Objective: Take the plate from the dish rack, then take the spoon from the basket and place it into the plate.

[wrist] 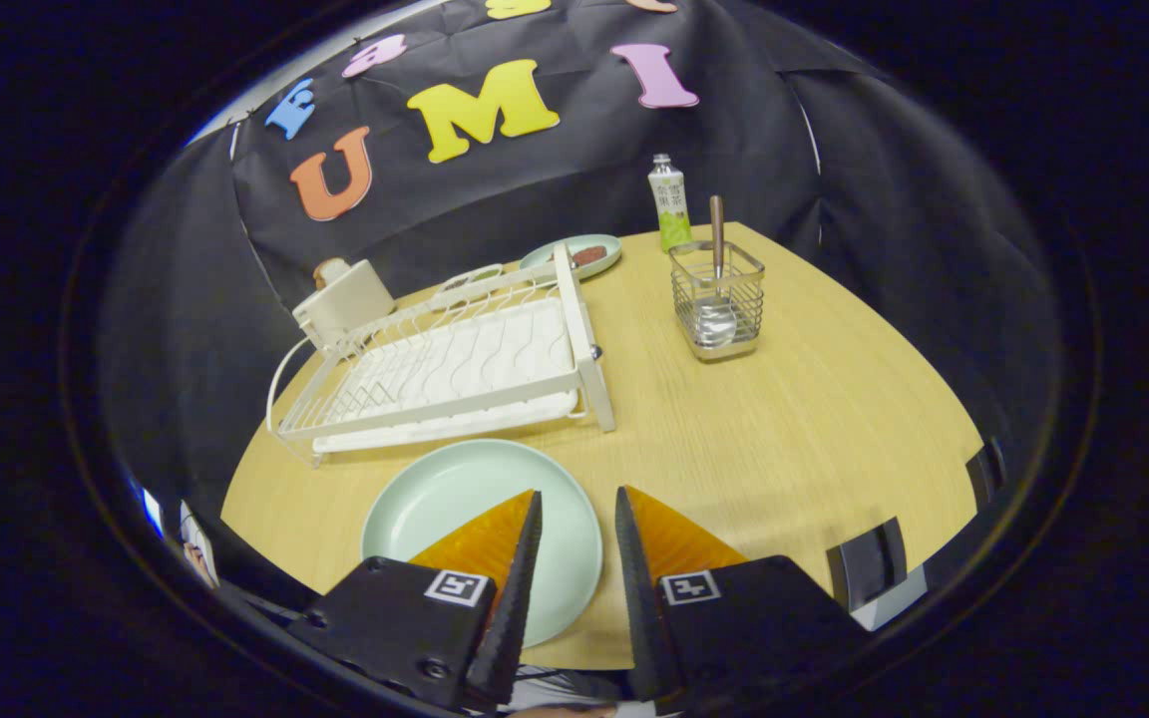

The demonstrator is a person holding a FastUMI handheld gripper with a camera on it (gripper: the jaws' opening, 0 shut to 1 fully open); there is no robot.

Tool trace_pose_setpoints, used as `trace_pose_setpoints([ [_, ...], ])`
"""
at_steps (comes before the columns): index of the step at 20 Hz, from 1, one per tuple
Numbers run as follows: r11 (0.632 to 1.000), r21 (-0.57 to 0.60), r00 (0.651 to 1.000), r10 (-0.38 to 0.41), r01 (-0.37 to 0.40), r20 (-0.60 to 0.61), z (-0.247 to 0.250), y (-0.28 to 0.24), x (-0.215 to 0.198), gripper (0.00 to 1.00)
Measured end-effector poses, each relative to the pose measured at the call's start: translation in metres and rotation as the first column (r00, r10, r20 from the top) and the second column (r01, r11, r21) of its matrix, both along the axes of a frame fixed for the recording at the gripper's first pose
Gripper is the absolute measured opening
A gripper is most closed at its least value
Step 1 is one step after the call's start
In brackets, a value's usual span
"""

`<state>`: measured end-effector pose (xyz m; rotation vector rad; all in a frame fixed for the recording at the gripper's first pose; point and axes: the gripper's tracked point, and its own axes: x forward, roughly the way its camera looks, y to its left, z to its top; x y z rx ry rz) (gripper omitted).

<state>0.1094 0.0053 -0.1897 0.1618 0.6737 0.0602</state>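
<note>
Near the bench's front edge, the plate (455,509) is already set down, dish rack (455,364) emptied. Jaws are held apart over it, nothing gripped. Next up, probably: the spoon (717,289), parked upright in the basket (719,299) toward the far corner, needs to be pinched by its handle.

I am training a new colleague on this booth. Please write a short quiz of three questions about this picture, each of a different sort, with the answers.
1. True or false: the plate lies flat on the table, in front of the dish rack.
2. Where is the spoon?
A. on the plate
B. standing in the wire basket
C. between the tongs
3. Fill in: the tongs are ____, with nothing between the fingers.

Key
1. True. The plate is out of the rack, partly under the left finger.
2. B. The basket stands beyond the tongs, beside the green bottle.
3. Open.
</note>
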Motion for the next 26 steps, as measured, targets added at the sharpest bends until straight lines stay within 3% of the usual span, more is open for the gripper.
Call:
trace_pose_setpoints([
  [5, 0.989, -0.146, 0.986, 0.001, 0.024, 0.169, 0.034, -0.021, 0.014, 0.90],
  [8, 0.990, -0.140, 0.976, -0.002, 0.034, 0.220, 0.051, -0.028, 0.025, 0.99],
  [13, 0.989, -0.127, 0.960, -0.038, 0.075, 0.277, 0.077, -0.071, 0.068, 0.99],
  [17, 0.968, -0.230, 0.948, -0.019, 0.096, 0.319, 0.092, -0.106, 0.112, 0.99],
  [20, 0.964, -0.239, 0.945, -0.035, 0.118, 0.325, 0.098, -0.120, 0.144, 0.99],
  [26, 0.961, -0.258, 0.943, -0.014, 0.105, 0.332, 0.098, -0.134, 0.205, 1.00],
])
